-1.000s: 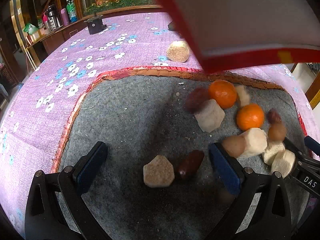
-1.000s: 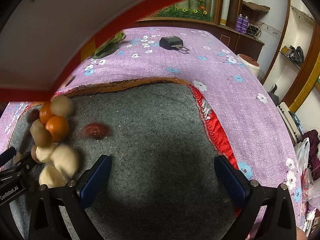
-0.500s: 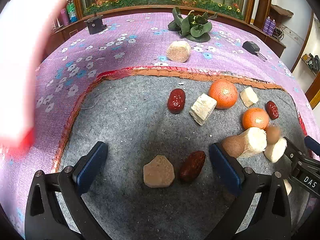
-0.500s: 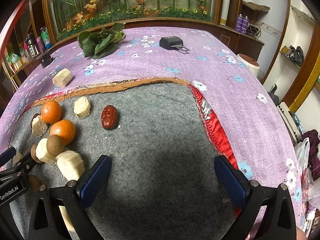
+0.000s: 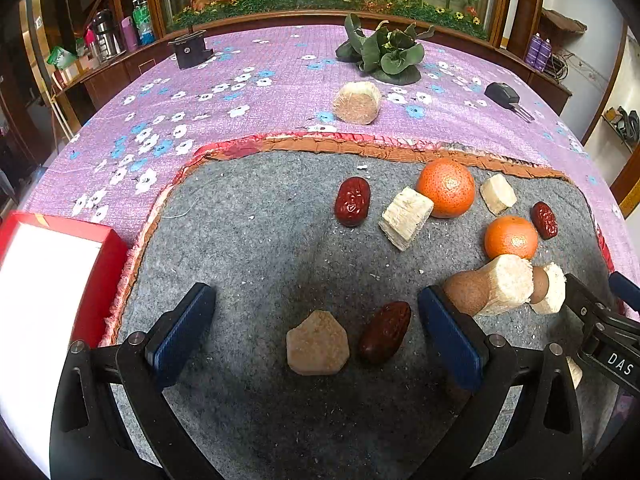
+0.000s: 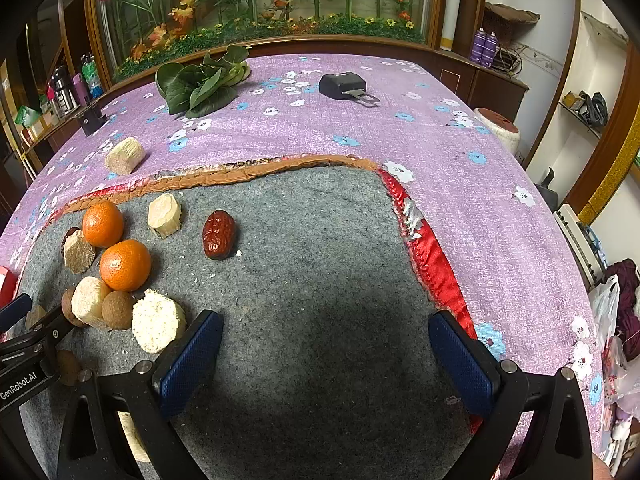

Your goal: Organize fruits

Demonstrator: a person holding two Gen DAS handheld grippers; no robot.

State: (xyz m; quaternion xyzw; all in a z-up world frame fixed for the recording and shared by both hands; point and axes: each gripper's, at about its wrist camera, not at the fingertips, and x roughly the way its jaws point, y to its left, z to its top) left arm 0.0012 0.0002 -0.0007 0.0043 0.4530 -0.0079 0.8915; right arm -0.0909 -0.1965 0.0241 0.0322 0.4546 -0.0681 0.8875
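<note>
Two hand-held grippers, left (image 5: 316,334) and right (image 6: 326,354), both spread apart and empty, lettered "DAS" and "GenRobot.AI".

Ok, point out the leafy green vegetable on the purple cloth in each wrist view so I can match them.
Left wrist: the leafy green vegetable lies at top centre-right, on the purple cloth beyond the grey mat.
Right wrist: the same vegetable lies at upper left, also beyond the mat.
Shared landmark: the pale cut chunk lying on the purple cloth, nearer the cameras than the vegetable in both views.
</note>
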